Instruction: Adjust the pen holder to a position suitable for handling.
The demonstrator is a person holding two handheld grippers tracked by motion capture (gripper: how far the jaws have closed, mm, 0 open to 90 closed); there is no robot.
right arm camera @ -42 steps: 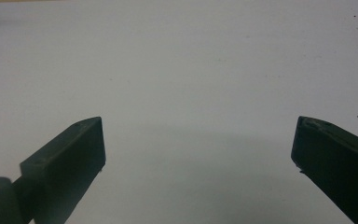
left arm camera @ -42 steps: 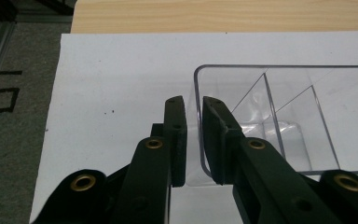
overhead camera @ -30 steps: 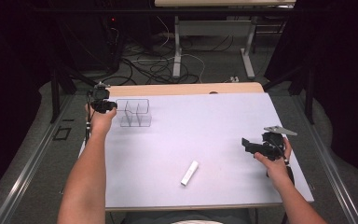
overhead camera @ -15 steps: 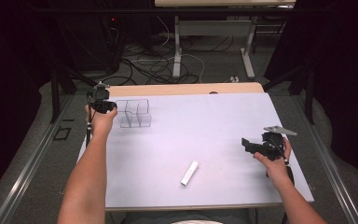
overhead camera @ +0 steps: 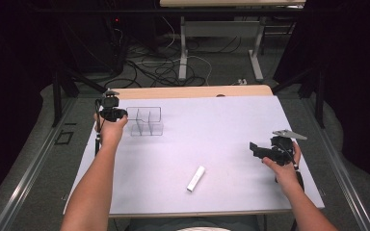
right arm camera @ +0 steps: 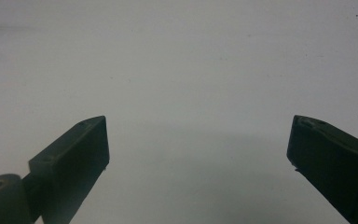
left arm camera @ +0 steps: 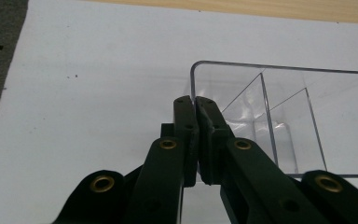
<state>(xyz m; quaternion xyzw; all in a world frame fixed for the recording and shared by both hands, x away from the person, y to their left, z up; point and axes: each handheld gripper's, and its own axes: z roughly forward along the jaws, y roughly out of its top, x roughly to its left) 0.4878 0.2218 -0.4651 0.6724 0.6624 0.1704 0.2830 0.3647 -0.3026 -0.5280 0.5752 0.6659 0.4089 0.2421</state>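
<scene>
A clear plastic organizer [overhead camera: 144,122] with several compartments stands at the back left of the white table [overhead camera: 212,125]. My left gripper [overhead camera: 123,114] is at its left end, shut on the organizer's [left arm camera: 279,102] thin side wall, which runs between the two black jaws [left arm camera: 196,105]. A small white tube [overhead camera: 196,178] lies flat near the front middle of the table. At the right side, my right gripper [overhead camera: 253,149] is held low over bare table and points left. Its jaws [right arm camera: 198,140] stand wide open with nothing between them.
A wooden strip [overhead camera: 192,91] shows along the table's far edge. Beyond it are cables on the floor [overhead camera: 164,67] and the legs of another desk [overhead camera: 183,48]. A dark frame rail [overhead camera: 33,163] runs along the left side.
My left hand has shifted slightly right and toward the person, and the clear organizer came with it. The right hand and the white tube have stayed put.
</scene>
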